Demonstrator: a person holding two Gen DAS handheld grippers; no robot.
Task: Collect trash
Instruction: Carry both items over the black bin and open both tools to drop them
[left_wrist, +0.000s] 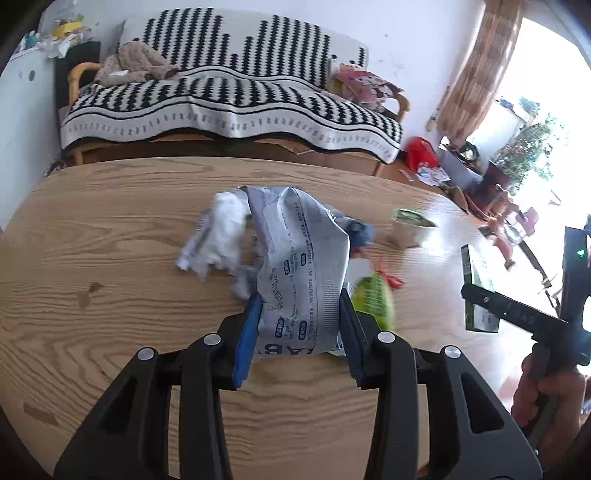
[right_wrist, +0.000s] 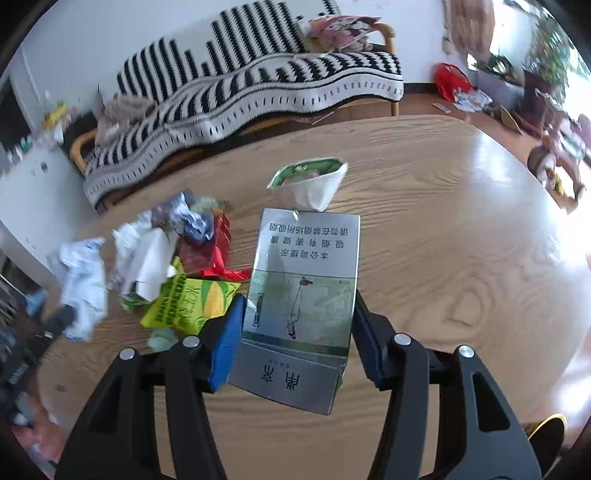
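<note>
Wooden table (right_wrist: 443, 229): crumpled wrappers (right_wrist: 192, 221), torn cup (right_wrist: 314, 184), corn packet (right_wrist: 192, 302).

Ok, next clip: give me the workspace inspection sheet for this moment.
Surface: wooden table, bare wood at right.
Job's things: silver printed wrapper; cigarette box.
Clutter: crumpled white paper, yellow corn snack bag, red wrapper, torn white-green packet.
Grippers: left gripper shut on wrapper; right gripper shut on box.
Cables: nothing seen.
Surroundings: sofa with black-white blanket, curtain.
</note>
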